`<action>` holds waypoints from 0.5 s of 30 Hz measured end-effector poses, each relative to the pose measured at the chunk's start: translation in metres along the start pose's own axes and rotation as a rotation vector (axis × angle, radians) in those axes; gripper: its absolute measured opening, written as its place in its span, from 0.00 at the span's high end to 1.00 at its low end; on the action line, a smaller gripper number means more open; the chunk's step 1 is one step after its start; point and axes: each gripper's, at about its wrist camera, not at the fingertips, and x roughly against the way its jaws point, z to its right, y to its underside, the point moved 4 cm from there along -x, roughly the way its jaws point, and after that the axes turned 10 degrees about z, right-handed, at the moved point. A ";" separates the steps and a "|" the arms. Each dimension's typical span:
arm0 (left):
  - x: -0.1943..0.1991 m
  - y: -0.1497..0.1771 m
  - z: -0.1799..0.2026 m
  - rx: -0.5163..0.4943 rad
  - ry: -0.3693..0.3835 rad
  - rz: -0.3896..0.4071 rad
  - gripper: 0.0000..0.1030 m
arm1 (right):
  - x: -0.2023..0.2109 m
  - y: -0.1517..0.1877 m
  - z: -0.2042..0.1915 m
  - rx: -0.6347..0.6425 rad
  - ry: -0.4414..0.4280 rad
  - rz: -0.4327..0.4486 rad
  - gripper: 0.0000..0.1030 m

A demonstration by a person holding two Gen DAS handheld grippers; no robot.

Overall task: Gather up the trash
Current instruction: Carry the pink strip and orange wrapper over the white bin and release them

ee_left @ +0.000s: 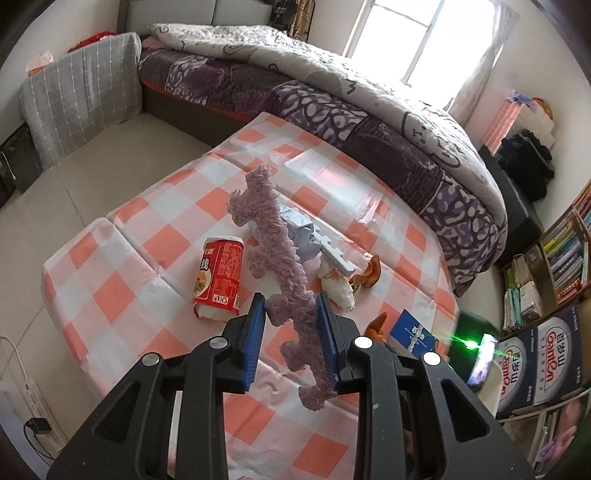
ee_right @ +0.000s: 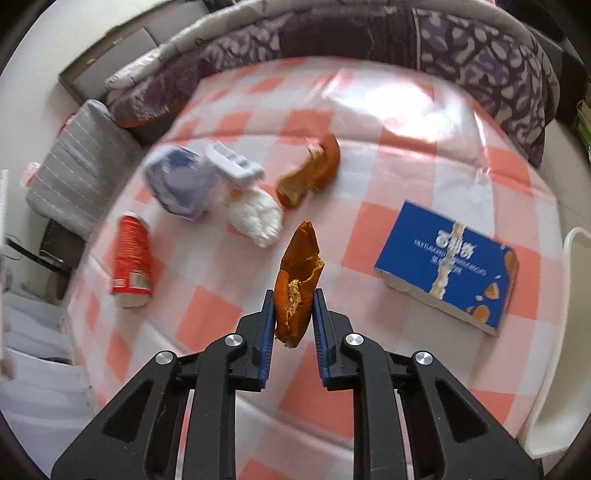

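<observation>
Right wrist view: right gripper (ee_right: 293,314) clamps the orange peel (ee_right: 298,280); lift steadily, sparing the blue box (ee_right: 447,262) at three o'clock.

Bright daylight throughout, pouring in from the window (ee_left: 406,33), itself blown out to plain white. Sheen and pale glare across the checked tablecloth (ee_left: 332,173), strongest toward the bed side. Soft, faint shadows only. Green lens flare at the right edge of the left wrist view. Heavy fisheye bending with dark corners in both views. Sharp in the left wrist view; motion blur over the tabletop in the right wrist view
</observation>
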 end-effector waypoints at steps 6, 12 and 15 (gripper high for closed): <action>0.007 0.001 0.014 -0.044 0.001 0.032 0.72 | 0.033 -0.010 -0.008 0.018 -0.039 0.061 0.82; 0.006 0.005 0.027 -0.073 0.012 0.035 0.72 | 0.066 -0.015 0.002 0.017 -0.044 0.105 0.82; 0.004 0.008 0.037 -0.092 0.018 0.034 0.72 | 0.080 -0.017 0.012 0.007 -0.033 0.124 0.82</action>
